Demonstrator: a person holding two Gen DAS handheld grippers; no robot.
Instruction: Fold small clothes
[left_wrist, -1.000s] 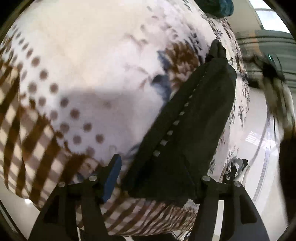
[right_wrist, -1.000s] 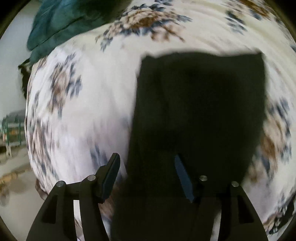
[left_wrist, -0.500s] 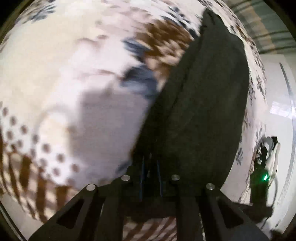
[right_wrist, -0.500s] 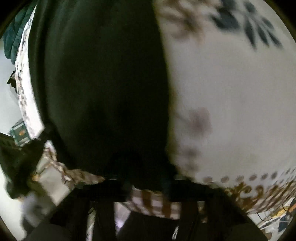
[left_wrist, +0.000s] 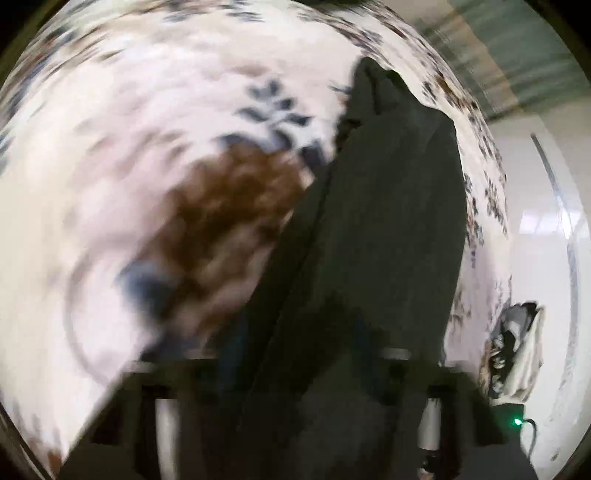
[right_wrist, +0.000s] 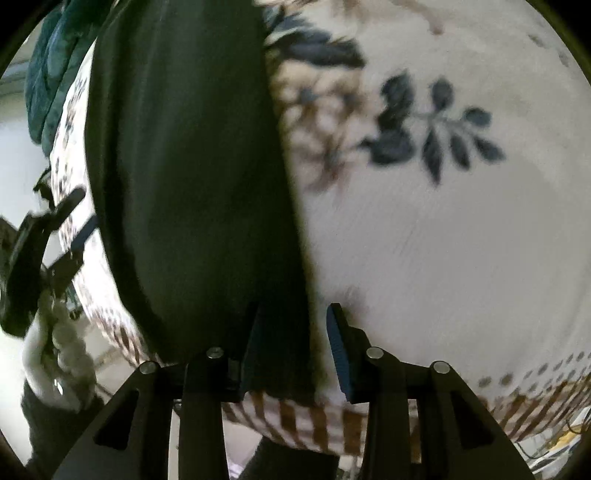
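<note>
A small dark garment (left_wrist: 373, 229) lies folded lengthwise on the floral bedspread (left_wrist: 147, 147). In the left wrist view its near end drapes over my left gripper (left_wrist: 295, 347), whose blurred fingers stand apart around the cloth. In the right wrist view the same garment (right_wrist: 192, 166) runs up the left half. My right gripper (right_wrist: 291, 339) is open, its left finger (right_wrist: 251, 350) against the garment's near corner, its right finger (right_wrist: 340, 354) over bare bedspread (right_wrist: 443, 258). The other gripper (right_wrist: 55, 236) shows at the far left.
A teal cloth (right_wrist: 51, 74) lies at the bed's far end. The bedspread's brown striped border (right_wrist: 332, 424) hangs over the near edge. White floor (left_wrist: 539, 258) and a bundle of cloth and cable (left_wrist: 517, 354) lie beyond the bed's side.
Both grippers were shut on the garment's near edge half a second ago and have now opened. The left view has moved along the garment and is blurred.
</note>
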